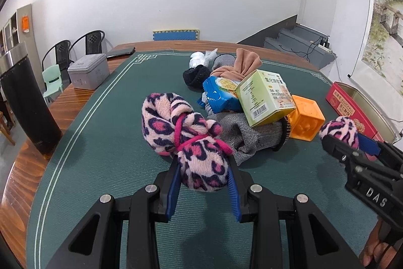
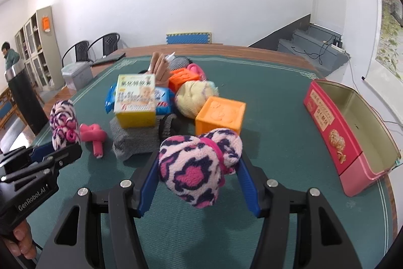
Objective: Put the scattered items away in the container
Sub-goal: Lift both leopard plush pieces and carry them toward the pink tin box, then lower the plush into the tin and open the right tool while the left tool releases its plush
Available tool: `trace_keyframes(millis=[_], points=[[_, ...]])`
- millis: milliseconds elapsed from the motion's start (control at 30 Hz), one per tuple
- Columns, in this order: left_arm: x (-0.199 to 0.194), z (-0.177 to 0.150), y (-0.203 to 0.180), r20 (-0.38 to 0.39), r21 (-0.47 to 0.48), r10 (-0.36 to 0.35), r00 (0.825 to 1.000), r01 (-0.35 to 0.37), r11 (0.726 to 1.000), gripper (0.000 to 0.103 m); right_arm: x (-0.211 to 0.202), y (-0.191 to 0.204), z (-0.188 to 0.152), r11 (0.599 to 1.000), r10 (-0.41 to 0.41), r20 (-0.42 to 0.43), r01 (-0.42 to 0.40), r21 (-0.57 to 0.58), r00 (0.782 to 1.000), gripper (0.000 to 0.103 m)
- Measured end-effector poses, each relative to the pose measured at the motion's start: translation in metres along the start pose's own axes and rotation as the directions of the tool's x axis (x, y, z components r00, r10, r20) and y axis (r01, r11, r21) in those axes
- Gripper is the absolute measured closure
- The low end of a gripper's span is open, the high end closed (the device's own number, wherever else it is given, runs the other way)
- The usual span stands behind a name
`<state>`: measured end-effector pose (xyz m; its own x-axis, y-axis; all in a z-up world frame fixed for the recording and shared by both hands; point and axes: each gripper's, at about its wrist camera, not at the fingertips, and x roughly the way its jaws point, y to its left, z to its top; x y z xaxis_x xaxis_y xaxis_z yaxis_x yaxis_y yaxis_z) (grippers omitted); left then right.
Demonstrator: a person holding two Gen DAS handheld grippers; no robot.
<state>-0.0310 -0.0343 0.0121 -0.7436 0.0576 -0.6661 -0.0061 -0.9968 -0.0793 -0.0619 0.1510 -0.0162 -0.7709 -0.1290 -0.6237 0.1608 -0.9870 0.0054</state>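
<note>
My left gripper [image 1: 204,169] is shut on a pink leopard-print sock bundle [image 1: 176,127], held just above the green mat. My right gripper [image 2: 199,168] is shut on a second leopard-print sock bundle [image 2: 196,165]; it also shows at the right in the left wrist view [image 1: 340,131]. The open red tin [image 2: 352,122] stands at the right. A pile lies in the middle: a yellow-green box [image 1: 264,97], a blue snack pack [image 1: 219,95], an orange cube [image 2: 220,115], a grey sock [image 1: 246,138] and a pale yellow bundle [image 2: 191,97].
A grey lidded tin [image 1: 88,73] and a black cylinder [image 1: 27,105] stand at the table's left edge. A small pink rolled sock [image 2: 94,136] lies left of the pile. A dark flat device [image 1: 121,52] lies at the far left corner.
</note>
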Motion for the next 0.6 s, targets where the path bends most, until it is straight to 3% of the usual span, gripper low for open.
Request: trace_keyframes(millis=[233, 367, 600], points=[[-0.028, 0.009, -0.037, 0.045, 0.068, -0.036, 0.998, 0.033, 0.997, 0.068, -0.037, -0.049, 0.017, 0.989, -0.054, 0.101, 0.039, 0.140, 0.993, 0.041], [-0.038, 0.014, -0.068, 0.062, 0.122, -0.076, 0.995, 0.068, 0.990, 0.068, -0.063, -0.092, 0.017, 0.971, -0.150, 0.146, 0.118, 0.207, 0.978, 0.041], [-0.030, 0.026, -0.130, 0.021, 0.184, -0.164, 0.986, 0.157, 0.970, 0.068, -0.081, -0.180, 0.005, 0.911, -0.326, 0.110, 0.282, 0.300, 0.939, 0.041]])
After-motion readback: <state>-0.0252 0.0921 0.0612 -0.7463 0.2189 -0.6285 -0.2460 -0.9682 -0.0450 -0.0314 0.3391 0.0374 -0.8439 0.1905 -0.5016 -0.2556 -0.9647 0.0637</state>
